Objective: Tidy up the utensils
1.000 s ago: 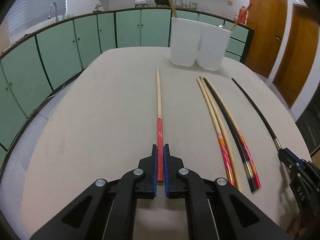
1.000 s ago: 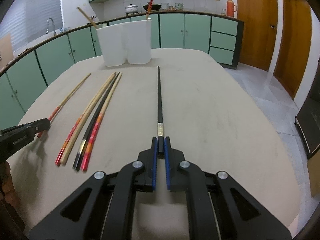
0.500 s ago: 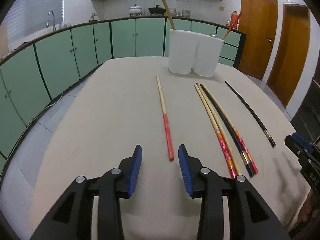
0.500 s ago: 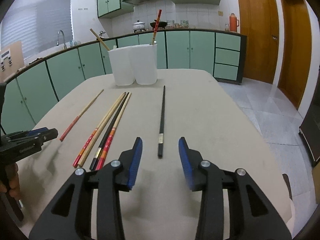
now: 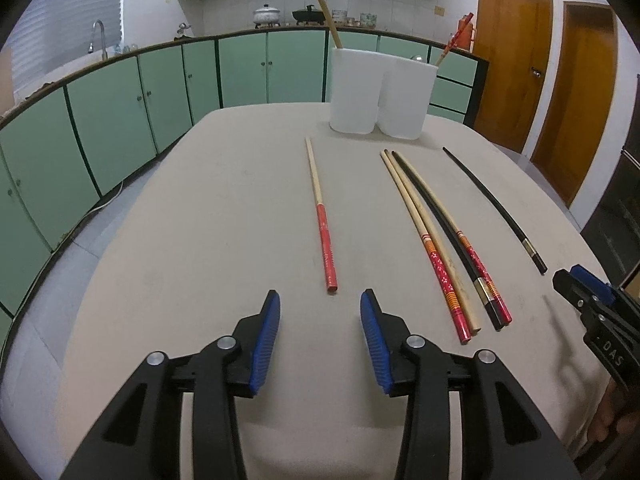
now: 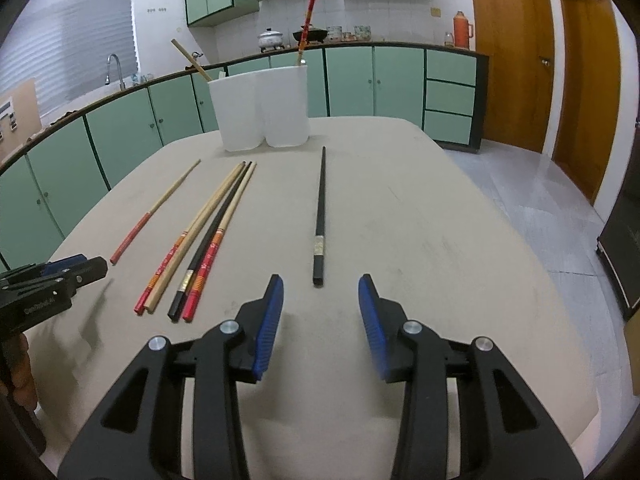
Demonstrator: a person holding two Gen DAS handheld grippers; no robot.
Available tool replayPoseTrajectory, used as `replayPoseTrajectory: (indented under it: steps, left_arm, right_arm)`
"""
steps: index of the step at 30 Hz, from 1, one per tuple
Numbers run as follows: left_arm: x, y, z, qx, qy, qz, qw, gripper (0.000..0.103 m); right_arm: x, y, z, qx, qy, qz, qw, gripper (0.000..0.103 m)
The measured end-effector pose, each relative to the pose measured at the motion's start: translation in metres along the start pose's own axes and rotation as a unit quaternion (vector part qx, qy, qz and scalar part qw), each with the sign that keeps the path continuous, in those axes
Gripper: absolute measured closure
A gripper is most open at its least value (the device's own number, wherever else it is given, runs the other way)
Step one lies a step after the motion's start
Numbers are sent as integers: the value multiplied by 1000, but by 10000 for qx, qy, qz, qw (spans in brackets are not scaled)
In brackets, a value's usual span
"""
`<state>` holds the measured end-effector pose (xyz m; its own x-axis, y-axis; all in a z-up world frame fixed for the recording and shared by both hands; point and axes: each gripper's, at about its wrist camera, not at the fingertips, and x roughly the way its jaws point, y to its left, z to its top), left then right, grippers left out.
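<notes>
A red-handled wooden chopstick (image 5: 322,224) lies on the beige table (image 5: 200,240), just ahead of my open, empty left gripper (image 5: 319,330). A black chopstick (image 6: 319,216) lies just ahead of my open, empty right gripper (image 6: 320,320). Between them lies a bundle of several chopsticks (image 5: 444,240), also in the right wrist view (image 6: 204,240). Two white holders (image 5: 380,94) stand at the table's far end, each with one chopstick in it. The black chopstick (image 5: 496,210) and the right gripper (image 5: 588,300) show in the left wrist view.
Green kitchen cabinets (image 5: 120,120) curve round the table's far and left sides. Wooden doors (image 6: 516,52) stand at the right. The table's right edge drops to a tiled floor (image 6: 540,200). My left gripper (image 6: 52,284) shows at the left of the right wrist view.
Both grippers were shut on their chopsticks a second ago. They opened, let the chopsticks lie on the table and drew back and up from them.
</notes>
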<state>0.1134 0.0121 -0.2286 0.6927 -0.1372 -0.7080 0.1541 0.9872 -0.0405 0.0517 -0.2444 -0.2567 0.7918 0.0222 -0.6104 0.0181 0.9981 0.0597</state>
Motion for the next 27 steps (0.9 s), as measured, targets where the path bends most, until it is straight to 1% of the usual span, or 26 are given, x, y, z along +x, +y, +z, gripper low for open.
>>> replayPoseTrajectory:
  steps: [5, 14, 21, 27]
  left_arm:
    - [0, 5, -1, -127, 25, -30, 9999, 61]
    - [7, 5, 0, -169, 105, -18, 9998, 61]
    - [18, -2, 9, -79, 161, 64, 9998, 61]
    - [26, -10, 13, -14, 176, 165, 9997, 62]
  right_arm:
    - [7, 2, 6, -34, 39, -17, 10000, 65]
    - [12, 5, 10, -89, 21, -19, 10000, 65]
    - [18, 3, 12, -45, 75, 2, 10000, 65]
    - [26, 1, 15, 50, 276, 14, 9996, 73]
